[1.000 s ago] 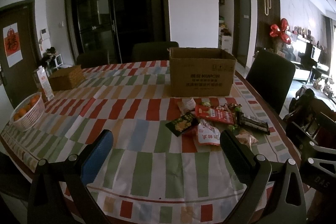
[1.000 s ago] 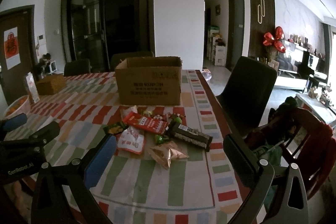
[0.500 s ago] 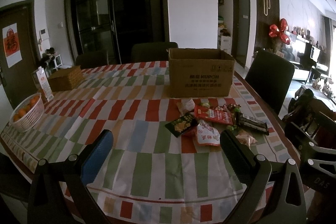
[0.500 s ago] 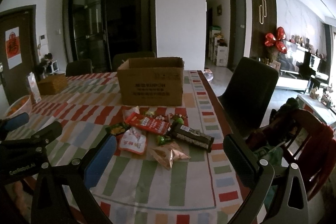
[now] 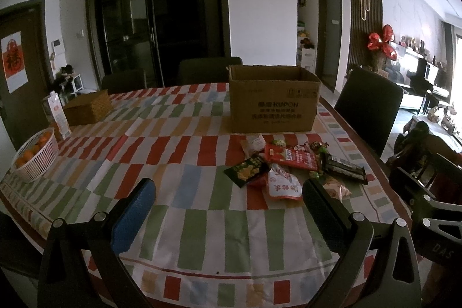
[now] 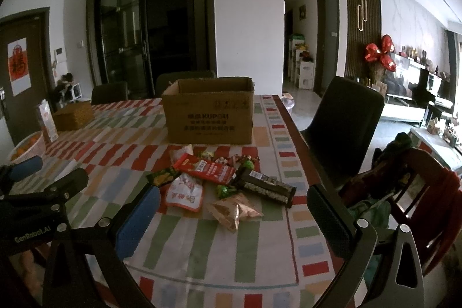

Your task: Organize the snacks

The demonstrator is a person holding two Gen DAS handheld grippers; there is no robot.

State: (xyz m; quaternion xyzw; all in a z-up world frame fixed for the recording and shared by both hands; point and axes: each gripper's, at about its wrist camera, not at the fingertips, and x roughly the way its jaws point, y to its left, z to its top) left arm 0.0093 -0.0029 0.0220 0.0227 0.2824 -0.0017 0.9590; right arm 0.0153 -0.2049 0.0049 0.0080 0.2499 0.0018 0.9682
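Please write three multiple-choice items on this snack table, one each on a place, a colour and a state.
1. Where does the snack pile lie?
A. inside the cardboard box
B. in front of the box
C. in the white basket

2. What colour is the long wrapper atop the pile?
A. red
B. blue
C. yellow

3. How is the right gripper?
A. shut on a packet
B. open, holding nothing
C. inside the box

Answers: 1 B, packets lie on the tablecloth before the box; 2 A, it shows red; 3 B, fingers stand apart.
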